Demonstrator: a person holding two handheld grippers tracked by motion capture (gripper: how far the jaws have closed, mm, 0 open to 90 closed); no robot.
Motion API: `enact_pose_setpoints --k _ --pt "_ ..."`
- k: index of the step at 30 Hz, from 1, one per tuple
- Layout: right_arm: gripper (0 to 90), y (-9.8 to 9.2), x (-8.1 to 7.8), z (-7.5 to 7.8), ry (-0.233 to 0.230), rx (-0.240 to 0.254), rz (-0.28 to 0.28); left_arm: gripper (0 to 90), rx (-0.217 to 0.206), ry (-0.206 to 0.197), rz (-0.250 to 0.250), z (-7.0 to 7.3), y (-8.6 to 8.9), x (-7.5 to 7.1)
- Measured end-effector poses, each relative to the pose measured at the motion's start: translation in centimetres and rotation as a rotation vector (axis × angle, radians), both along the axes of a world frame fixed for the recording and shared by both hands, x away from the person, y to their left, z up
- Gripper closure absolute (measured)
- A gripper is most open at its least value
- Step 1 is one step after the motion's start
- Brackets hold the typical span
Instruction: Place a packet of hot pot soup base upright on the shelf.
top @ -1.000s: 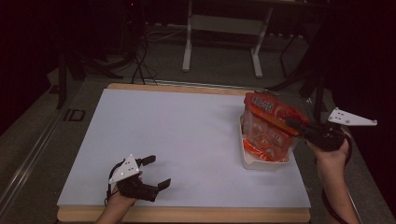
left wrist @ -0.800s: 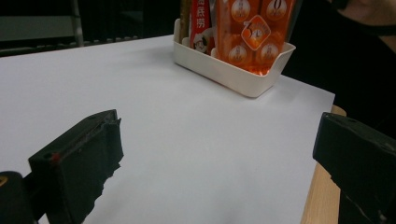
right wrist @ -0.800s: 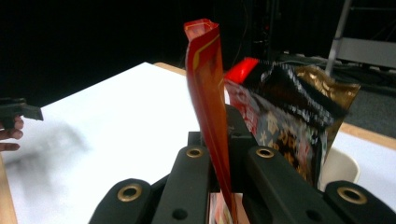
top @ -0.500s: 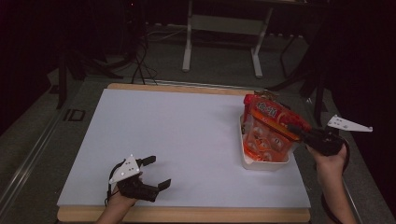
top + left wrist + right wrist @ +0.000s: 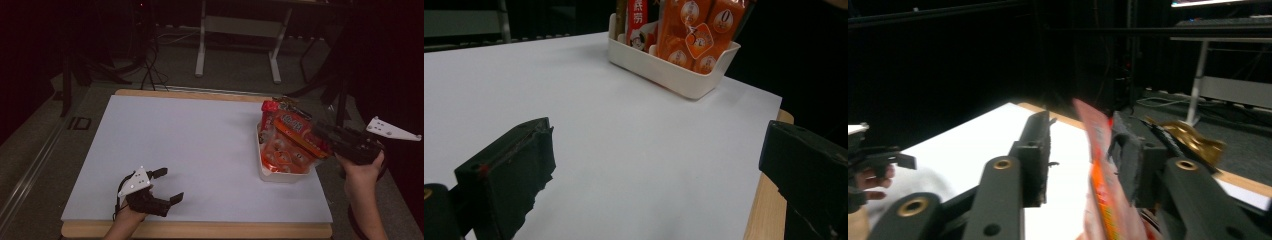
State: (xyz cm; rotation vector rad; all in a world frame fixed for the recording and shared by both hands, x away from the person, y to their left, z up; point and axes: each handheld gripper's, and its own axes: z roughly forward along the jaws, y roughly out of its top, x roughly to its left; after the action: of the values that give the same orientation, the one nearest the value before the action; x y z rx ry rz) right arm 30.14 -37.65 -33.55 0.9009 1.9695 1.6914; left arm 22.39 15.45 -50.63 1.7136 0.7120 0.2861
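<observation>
Here the right gripper (image 5: 320,134) reaches over the white bin (image 5: 280,174) at the table's right edge, its jaws parted around an orange snack packet (image 5: 1103,175) standing among the others. Best to centre that thin edge before closing. The left gripper (image 5: 167,185) rests open, empty, near the front edge.

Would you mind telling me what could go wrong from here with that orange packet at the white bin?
1. In the right gripper view the right claw looks partly open around the orange packet, so the packet may slip.
2. The white bin sits near the table's right edge and looks crowded; pushing could shift it or dislodge other packets.
</observation>
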Motion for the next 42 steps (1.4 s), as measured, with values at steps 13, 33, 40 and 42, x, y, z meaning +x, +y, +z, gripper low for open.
enact_pose_setpoints --k 13,33,40,42 --pt "34.8 4.5 -0.6 0.1 -0.022 -0.018 0.083 1.7 0.001 -0.002 -0.011 -0.1 -0.1 -0.1" --pt "14.2 9.2 -2.0 -4.8 0.023 -0.037 0.21 1.7 0.004 -0.01 -0.013 -0.1 -0.1 -0.3" --pt "14.4 9.7 -2.5 -7.3 0.057 -0.039 0.235 1.7 0.006 -0.011 -0.011 -0.1 0.1 -0.4" --pt "14.5 9.6 -2.5 -7.6 0.061 -0.039 0.237 1.7 0.006 -0.012 -0.011 -0.1 0.1 -0.4"
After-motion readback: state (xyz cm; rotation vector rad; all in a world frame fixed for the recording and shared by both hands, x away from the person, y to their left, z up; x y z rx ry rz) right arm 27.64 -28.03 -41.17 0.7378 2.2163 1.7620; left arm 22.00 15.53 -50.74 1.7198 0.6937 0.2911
